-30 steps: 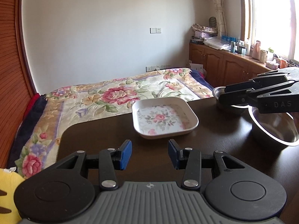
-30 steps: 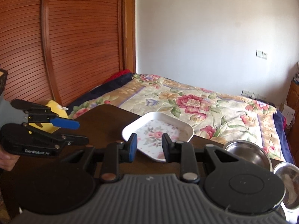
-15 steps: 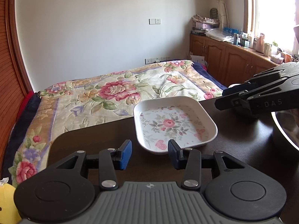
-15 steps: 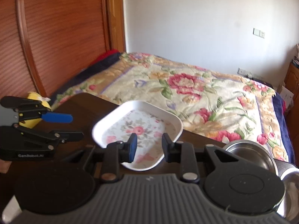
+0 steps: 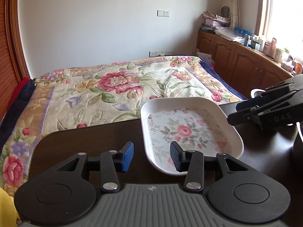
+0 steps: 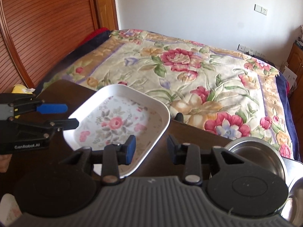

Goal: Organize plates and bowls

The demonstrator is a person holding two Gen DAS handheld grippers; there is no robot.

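A white rectangular plate (image 5: 189, 130) (image 6: 117, 121) with a pink flower print lies on the dark table (image 5: 85, 141). My left gripper (image 5: 151, 158) is open at the plate's near left corner, its right finger over the rim. In the right wrist view this left gripper (image 6: 70, 115) shows at the plate's left edge. My right gripper (image 6: 151, 149) is open, with the plate's right rim running between its fingers. From the left wrist, the right gripper (image 5: 236, 111) hangs over the plate's right side. A steel bowl (image 6: 253, 153) (image 5: 255, 92) stands to the right of the plate.
A second steel bowl (image 6: 295, 198) peeks in at the far right edge. Beyond the table's far edge lies a bed with a floral blanket (image 5: 123, 90). Wooden cabinets (image 5: 236, 66) line the window side and a slatted wooden door (image 6: 47, 28) stands on the left.
Both grippers have come closer to the flowered plate, which now fills more of each view. Its rim has moved in between each gripper's open fingers.
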